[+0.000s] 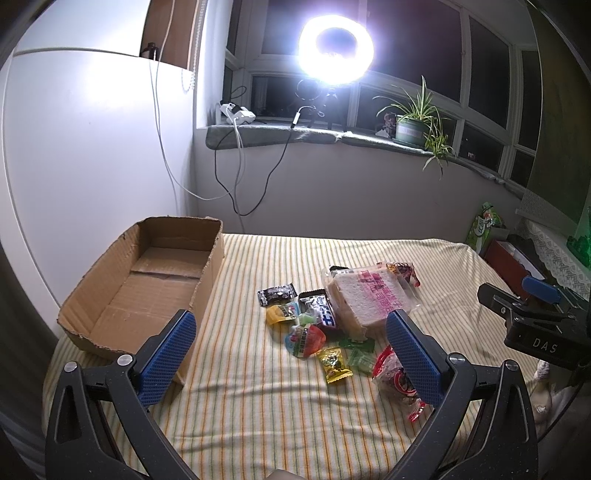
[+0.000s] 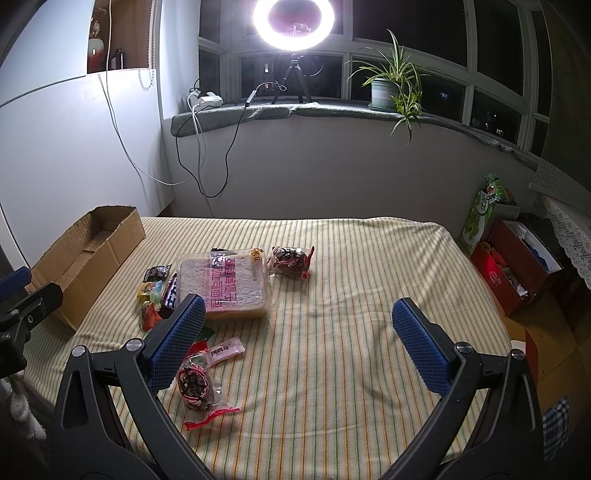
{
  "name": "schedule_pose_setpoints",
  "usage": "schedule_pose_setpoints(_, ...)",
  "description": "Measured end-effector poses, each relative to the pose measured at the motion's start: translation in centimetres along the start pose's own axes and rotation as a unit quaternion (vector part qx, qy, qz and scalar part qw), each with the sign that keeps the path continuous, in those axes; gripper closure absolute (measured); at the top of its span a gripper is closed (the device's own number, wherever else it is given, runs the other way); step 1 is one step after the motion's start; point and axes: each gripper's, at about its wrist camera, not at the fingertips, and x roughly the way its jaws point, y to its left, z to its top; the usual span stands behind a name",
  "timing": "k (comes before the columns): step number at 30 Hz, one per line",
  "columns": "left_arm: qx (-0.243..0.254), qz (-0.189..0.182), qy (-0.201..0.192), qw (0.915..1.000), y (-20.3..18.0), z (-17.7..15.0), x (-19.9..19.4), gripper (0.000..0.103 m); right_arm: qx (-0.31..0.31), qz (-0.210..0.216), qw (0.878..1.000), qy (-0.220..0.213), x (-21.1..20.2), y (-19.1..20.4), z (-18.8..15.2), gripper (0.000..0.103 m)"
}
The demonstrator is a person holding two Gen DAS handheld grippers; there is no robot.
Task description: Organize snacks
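Note:
An open cardboard box (image 1: 147,288) with nothing in it sits at the left of the striped cloth (image 1: 258,406). To its right lies a heap of snacks: a bagged loaf of sliced bread (image 1: 369,299), a black candy (image 1: 277,293), a jelly cup (image 1: 304,339), a yellow candy (image 1: 334,363) and a red packet (image 1: 395,376). My left gripper (image 1: 291,325) hovers open in front of the heap, holding nothing. My right gripper (image 2: 299,306) is open over bare cloth, right of the bread (image 2: 229,288). A red-edged packet (image 2: 195,384) and a pink candy (image 2: 225,350) lie by its left finger.
A dark date packet (image 2: 290,260) lies behind the bread. A ring light (image 2: 293,22) on a tripod and a potted plant (image 2: 391,88) stand on the windowsill, with cables hanging down the wall. A red box (image 2: 513,273) and a green bag (image 2: 484,210) sit beyond the right edge.

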Motion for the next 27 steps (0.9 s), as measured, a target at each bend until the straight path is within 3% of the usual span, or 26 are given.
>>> schedule_pose_setpoints(16,-0.001,-0.011,0.017,0.9998,0.2,-0.9,1.0,0.007,-0.003,0.018,1.000,0.014,0.6,-0.1,-0.8,0.005)
schedule_pose_setpoints(23,-0.012,-0.036,0.056,0.9977,0.8,-2.3,2.7,0.027,-0.019,0.063,0.996,0.053,2.1,0.1,-2.8,0.019)
schedule_pose_setpoints(27,-0.019,-0.061,0.086,0.9942,0.9,-3.4,3.9,0.041,-0.028,0.092,0.992,0.084,3.1,0.9,-4.1,0.022)
